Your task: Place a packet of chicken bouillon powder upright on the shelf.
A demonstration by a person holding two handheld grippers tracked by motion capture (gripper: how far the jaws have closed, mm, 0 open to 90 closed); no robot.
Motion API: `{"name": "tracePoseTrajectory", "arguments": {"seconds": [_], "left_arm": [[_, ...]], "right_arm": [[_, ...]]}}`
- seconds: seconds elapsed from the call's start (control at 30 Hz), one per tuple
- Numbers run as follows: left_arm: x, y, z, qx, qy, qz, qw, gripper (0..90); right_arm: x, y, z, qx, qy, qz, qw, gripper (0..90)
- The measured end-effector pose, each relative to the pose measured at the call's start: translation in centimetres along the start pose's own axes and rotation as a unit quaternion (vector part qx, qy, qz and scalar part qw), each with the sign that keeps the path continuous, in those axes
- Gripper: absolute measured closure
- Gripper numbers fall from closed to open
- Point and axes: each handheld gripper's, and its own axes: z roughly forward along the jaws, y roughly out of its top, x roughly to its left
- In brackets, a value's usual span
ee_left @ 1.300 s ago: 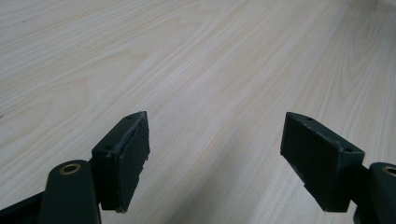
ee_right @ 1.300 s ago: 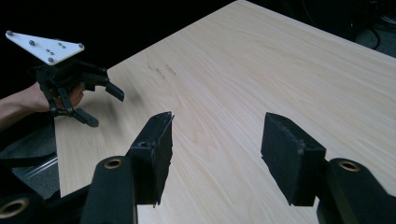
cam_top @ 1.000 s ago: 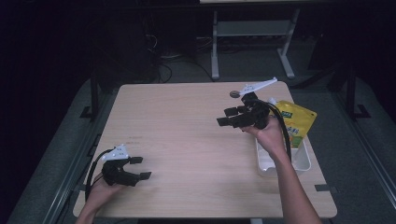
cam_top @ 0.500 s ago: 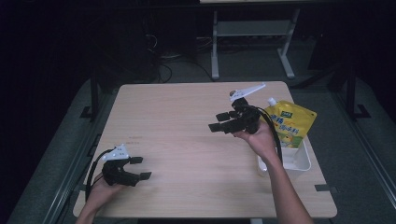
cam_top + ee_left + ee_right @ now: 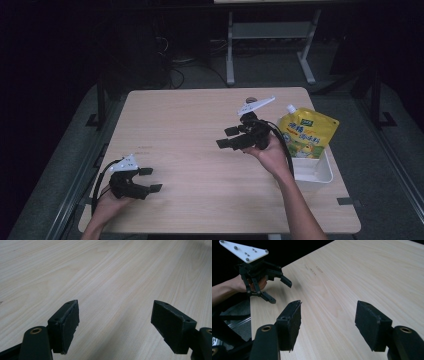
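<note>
Both tongs [image 5: 149, 180] [image 5: 229, 138] agape, empty, above table [image 5: 190, 125].

A pale wooden bench [image 5: 190, 130] stands on a dark floor. A grey metal frame [image 5: 270, 35] stands behind it, beside tangled cables [image 5: 175, 65].

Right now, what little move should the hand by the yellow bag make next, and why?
Probably turn the right tongs back toward the yellow pouch in the white tray. Their jaws have just been opening with nothing between them, yet they point at bare table, away from the pouch close behind.
</note>
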Motion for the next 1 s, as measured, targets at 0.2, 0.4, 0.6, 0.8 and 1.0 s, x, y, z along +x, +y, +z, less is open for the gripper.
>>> {"name": "tracePoseTrajectory", "arguments": {"seconds": [0.2, 0.4, 0.6, 0.8, 1.0], "left_arm": [[0.0, 0.0, 0.0, 0.001, 0.001, 0.000, 1.0000, 22.0], [-0.1, 0.1, 0.1, 0.002, 0.001, 0.001, 1.0000, 21.8], [-0.1, 0.1, 0.2, 0.004, 0.001, 0.001, 1.0000, 21.7], [-0.2, 0.1, 0.2, 0.005, 0.002, 0.003, 1.0000, 21.5], [-0.2, 0.1, 0.3, 0.007, 0.002, 0.004, 1.0000, 21.4]], "right_arm": [[0.4, -0.4, 0.9, 0.005, 0.009, 0.002, 0.9999, 35.4], [1.0, -0.9, 1.8, 0.010, 0.017, -0.002, 0.9998, 35.3], [1.4, -1.5, 2.6, 0.015, 0.022, -0.002, 0.9996, 34.3], [1.7, -2.1, 3.3, 0.019, 0.029, -0.002, 0.9994, 33.3], [2.1, -2.9, 4.1, 0.025, 0.035, 0.001, 0.9991, 32.9]]}}
